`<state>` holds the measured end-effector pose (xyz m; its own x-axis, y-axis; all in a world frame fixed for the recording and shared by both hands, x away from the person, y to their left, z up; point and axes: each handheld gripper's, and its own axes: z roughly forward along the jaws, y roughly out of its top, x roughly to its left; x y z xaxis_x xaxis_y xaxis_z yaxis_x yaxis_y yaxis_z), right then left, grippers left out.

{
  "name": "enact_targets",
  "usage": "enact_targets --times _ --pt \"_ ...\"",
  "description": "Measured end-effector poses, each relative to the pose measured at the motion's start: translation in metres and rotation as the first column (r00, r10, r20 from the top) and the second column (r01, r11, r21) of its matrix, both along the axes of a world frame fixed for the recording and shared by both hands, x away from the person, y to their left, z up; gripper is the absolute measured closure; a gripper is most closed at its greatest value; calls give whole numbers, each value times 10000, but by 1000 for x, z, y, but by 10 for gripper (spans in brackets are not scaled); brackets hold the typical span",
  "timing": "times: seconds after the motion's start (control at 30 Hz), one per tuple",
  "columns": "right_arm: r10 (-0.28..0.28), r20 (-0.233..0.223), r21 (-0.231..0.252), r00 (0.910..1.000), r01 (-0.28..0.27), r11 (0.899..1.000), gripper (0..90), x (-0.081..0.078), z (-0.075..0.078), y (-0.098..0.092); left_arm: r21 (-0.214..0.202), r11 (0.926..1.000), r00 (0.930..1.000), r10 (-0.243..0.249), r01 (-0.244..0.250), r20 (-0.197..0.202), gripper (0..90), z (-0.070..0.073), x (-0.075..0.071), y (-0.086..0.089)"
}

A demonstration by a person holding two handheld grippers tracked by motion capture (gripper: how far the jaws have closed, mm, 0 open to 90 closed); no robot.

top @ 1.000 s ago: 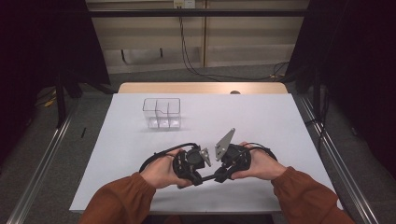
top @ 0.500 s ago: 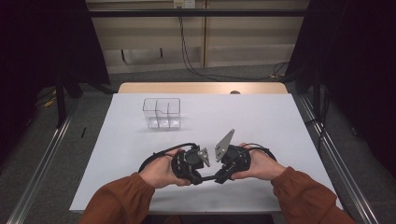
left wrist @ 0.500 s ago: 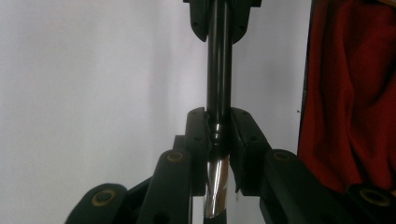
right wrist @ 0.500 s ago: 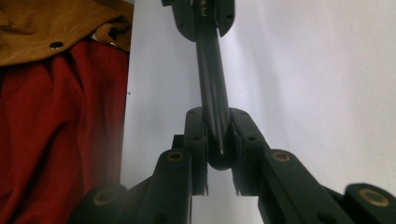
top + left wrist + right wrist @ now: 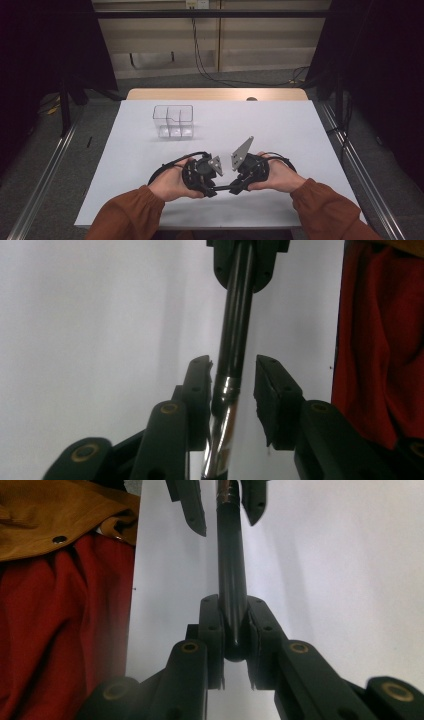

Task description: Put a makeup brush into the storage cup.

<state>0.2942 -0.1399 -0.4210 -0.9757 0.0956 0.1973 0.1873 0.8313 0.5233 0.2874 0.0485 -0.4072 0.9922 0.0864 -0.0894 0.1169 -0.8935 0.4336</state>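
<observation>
Above near edge of white tabletop (image 5: pixel 300 130): dark pen (image 5: pixel 225 189) spans level between 2 hand-held grippers. Right hand-held gripper (image 5: pixel 234 625) clamped on rounded pen end. Left hand-held gripper (image 5: pixel 232 385) jaws just been opening, pen between them, far pad clear. Clear divided box (image 5: pixel 173 120) well apart, farther back.

On the table (image 5: pixel 300 130), a clear compartmented box (image 5: pixel 173 120) stands toward the far left. Nearer the person, the left gripper (image 5: pixel 210 186) and right gripper (image 5: pixel 239 186) face each other, a pen (image 5: pixel 225 188) level between them, well apart from the box.
</observation>
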Motion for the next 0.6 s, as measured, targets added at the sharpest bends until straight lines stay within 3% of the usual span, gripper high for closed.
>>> enact_targets --times 0.17,0.3,0.37,0.43,0.6 --pt "-47 -31 -127 10000 47 9999 799 -1 1 -1 -666 9961 9982 590 -585 44 537 -6 1 8" --pt "-189 15 -65 9998 189 9998 799 0 2 -4 -1232 9884 9959 903 -890 55 453 -10 0 15" --pt "-278 241 138 9993 275 9995 799 1 2 -5 -1550 9831 9947 1012 -971 189 446 -10 -1 19" --pt "-373 161 38 9992 373 9993 799 1 2 -6 -1890 9758 9930 1163 -1101 223 425 -9 -1 22" --pt "-549 188 111 9983 547 9984 799 1 0 -9 -2400 9585 9840 1708 -1541 500 294 -8 -1 32"
